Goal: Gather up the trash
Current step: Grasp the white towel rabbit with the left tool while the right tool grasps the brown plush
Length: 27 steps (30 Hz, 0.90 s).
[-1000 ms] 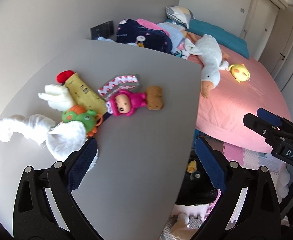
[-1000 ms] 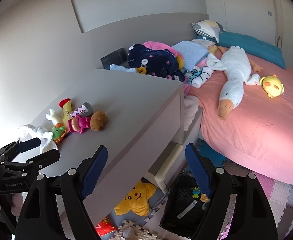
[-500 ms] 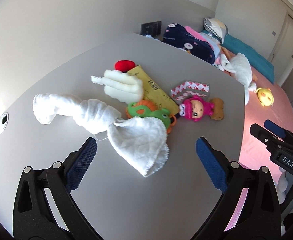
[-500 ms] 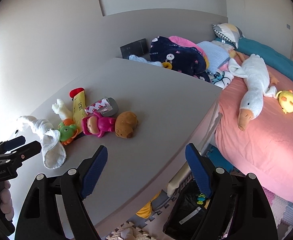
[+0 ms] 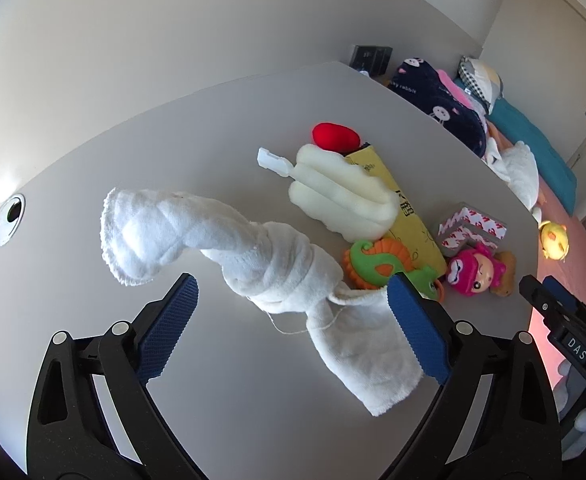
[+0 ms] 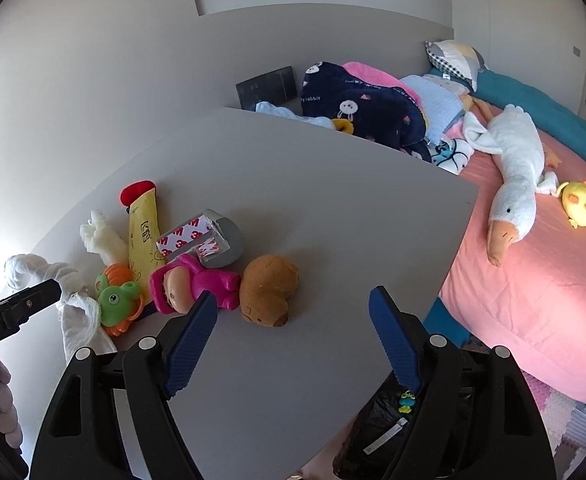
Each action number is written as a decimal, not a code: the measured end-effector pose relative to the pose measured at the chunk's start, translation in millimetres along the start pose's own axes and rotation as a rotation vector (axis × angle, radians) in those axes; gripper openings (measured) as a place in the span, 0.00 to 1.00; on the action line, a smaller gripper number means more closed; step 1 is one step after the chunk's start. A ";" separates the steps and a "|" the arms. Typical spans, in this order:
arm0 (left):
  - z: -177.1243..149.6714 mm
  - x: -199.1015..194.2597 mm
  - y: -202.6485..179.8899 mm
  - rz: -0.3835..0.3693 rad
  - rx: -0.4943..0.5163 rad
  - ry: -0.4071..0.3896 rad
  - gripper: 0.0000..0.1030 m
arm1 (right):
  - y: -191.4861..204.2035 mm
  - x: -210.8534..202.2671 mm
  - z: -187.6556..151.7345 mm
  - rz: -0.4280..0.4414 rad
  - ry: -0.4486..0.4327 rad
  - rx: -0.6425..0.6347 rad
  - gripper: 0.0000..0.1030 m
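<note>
A twisted white cloth [image 5: 277,276] lies on the grey table [image 5: 221,128]; my open left gripper [image 5: 293,328] hovers just over it, jaws either side of its middle. Behind it lie white foam pieces [image 5: 345,196], a yellow packet [image 5: 409,212] with a red end, a red-and-white tape roll [image 5: 473,232], a green and orange toy [image 5: 377,264] and a pink doll [image 5: 477,272]. My right gripper [image 6: 293,344] is open and empty above the table's front, near the pink doll [image 6: 189,284] and a brown plush [image 6: 269,288]. The cloth also shows in the right wrist view [image 6: 73,304].
A black trash bag [image 6: 389,428] stands on the floor below the table's right edge. A pink bed [image 6: 541,280] with a white goose plush [image 6: 513,176], a yellow chick [image 6: 579,204] and piled blankets [image 6: 361,104] lies to the right. A cable hole [image 5: 9,220] sits at the table's left.
My left gripper has swung left and come down close over the white cloth. My right gripper has moved in over the table toward the doll and brown plush.
</note>
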<state>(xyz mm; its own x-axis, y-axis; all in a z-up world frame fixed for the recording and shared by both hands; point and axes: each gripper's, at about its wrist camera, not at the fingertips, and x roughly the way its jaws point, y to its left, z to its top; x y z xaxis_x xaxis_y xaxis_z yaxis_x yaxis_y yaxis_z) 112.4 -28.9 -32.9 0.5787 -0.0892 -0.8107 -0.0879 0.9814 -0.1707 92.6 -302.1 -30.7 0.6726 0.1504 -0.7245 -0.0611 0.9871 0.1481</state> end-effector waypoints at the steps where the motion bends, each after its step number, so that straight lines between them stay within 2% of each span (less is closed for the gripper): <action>1: 1.8 3.8 1.2 0.002 -0.005 0.007 0.85 | 0.0 3.1 1.5 -0.001 0.004 0.004 0.72; 5: 6.6 18.9 6.4 0.008 -0.026 0.044 0.76 | -0.5 16.6 5.9 -0.005 0.025 0.017 0.66; 7: 8.2 25.4 8.8 -0.006 -0.034 0.065 0.67 | -0.3 24.3 7.6 -0.007 0.042 0.022 0.64; 15: 6.3 33.4 7.3 0.033 0.005 0.071 0.66 | 5.7 41.6 4.7 -0.023 0.067 -0.004 0.59; 18: 7.4 35.0 5.3 0.052 0.024 0.065 0.65 | 8.5 44.0 5.7 -0.029 0.063 -0.036 0.45; 19: 8.7 36.1 4.9 0.060 0.027 0.063 0.63 | 9.3 44.5 6.0 -0.025 0.064 -0.048 0.37; 27: 6.5 29.9 8.8 0.022 0.016 0.067 0.58 | 12.8 34.9 4.0 0.001 0.060 -0.078 0.36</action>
<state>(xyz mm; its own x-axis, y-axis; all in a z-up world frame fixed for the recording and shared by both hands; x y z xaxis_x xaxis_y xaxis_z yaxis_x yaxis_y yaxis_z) 134.1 -21.8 -55.0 0.5215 -0.0778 -0.8497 -0.0873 0.9857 -0.1439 118.3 -284.4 -51.4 0.6271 0.1520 -0.7640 -0.1205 0.9879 0.0976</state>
